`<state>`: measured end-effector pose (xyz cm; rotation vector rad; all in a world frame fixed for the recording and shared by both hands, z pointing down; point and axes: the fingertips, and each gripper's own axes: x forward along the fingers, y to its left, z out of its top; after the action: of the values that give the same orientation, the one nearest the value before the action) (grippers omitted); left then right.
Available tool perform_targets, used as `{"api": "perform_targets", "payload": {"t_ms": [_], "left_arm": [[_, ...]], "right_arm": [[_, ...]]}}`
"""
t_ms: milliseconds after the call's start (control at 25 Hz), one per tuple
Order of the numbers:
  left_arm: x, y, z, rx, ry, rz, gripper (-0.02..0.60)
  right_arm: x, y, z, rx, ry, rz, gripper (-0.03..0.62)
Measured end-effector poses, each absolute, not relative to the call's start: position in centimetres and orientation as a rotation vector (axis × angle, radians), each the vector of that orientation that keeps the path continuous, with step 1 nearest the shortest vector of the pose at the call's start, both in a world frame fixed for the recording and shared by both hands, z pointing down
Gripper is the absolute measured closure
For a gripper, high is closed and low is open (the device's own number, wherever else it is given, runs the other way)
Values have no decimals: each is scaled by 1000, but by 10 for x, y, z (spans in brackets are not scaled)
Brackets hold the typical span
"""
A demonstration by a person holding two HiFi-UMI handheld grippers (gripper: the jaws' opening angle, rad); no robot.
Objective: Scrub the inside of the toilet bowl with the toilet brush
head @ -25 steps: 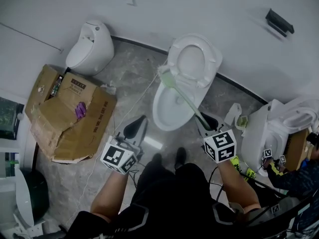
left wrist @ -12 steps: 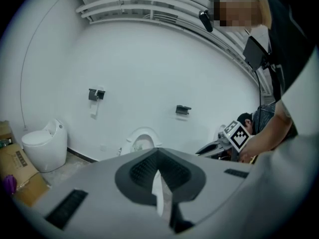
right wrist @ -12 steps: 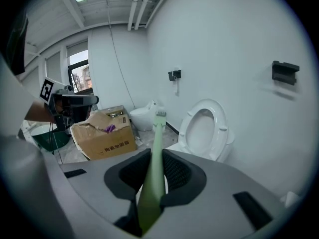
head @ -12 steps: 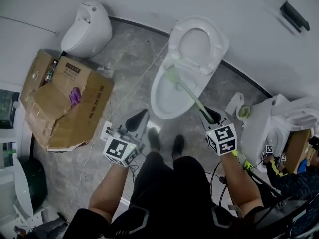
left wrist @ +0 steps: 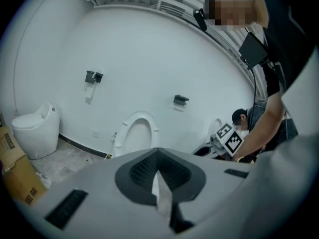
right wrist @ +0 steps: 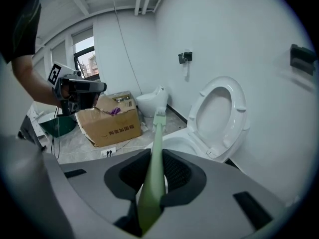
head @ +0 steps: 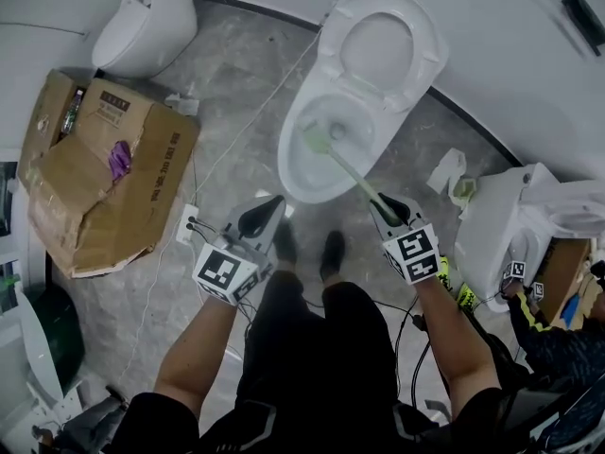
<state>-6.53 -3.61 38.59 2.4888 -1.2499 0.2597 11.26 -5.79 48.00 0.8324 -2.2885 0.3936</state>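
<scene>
The white toilet (head: pixel 304 180) stands ahead with its lid (head: pixel 381 47) raised. My right gripper (head: pixel 388 212) is shut on the pale green handle of the toilet brush (head: pixel 348 174). The brush slants forward and left, and its head sits inside the bowl near the left wall. In the right gripper view the brush handle (right wrist: pixel 156 148) runs out from between the jaws of the right gripper (right wrist: pixel 154 157) toward the bowl rim (right wrist: pixel 185 142). My left gripper (head: pixel 262 218) hangs left of the bowl's front, shut with nothing in it. In its own view the left gripper (left wrist: pixel 157 156) faces the lid (left wrist: pixel 137 133).
A torn cardboard box (head: pixel 104 173) lies on the floor to the left, with a small white fixture (head: pixel 146 22) beyond it. A power strip (head: pixel 189 225) with a white cable lies near the left gripper. Another white toilet (head: pixel 506 239) and a crouching person (head: pixel 553 343) are at the right.
The brush head has dropped from the rim by the seat hinge into the bowl. The right gripper followed it forward. The left gripper stays shut beside the bowl.
</scene>
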Motion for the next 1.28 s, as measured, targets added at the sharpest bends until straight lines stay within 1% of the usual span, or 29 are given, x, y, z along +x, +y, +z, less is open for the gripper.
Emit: {"api": "perform_targets", "payload": {"t_ms": [640, 1280], "left_arm": [[-86, -51, 490, 2384, -1260, 321, 581], [-89, -50, 551, 2320, -1284, 369, 581]], "right_arm": [[110, -50, 595, 736, -2179, 432, 513], [118, -34, 687, 550, -2086, 459, 513]]}}
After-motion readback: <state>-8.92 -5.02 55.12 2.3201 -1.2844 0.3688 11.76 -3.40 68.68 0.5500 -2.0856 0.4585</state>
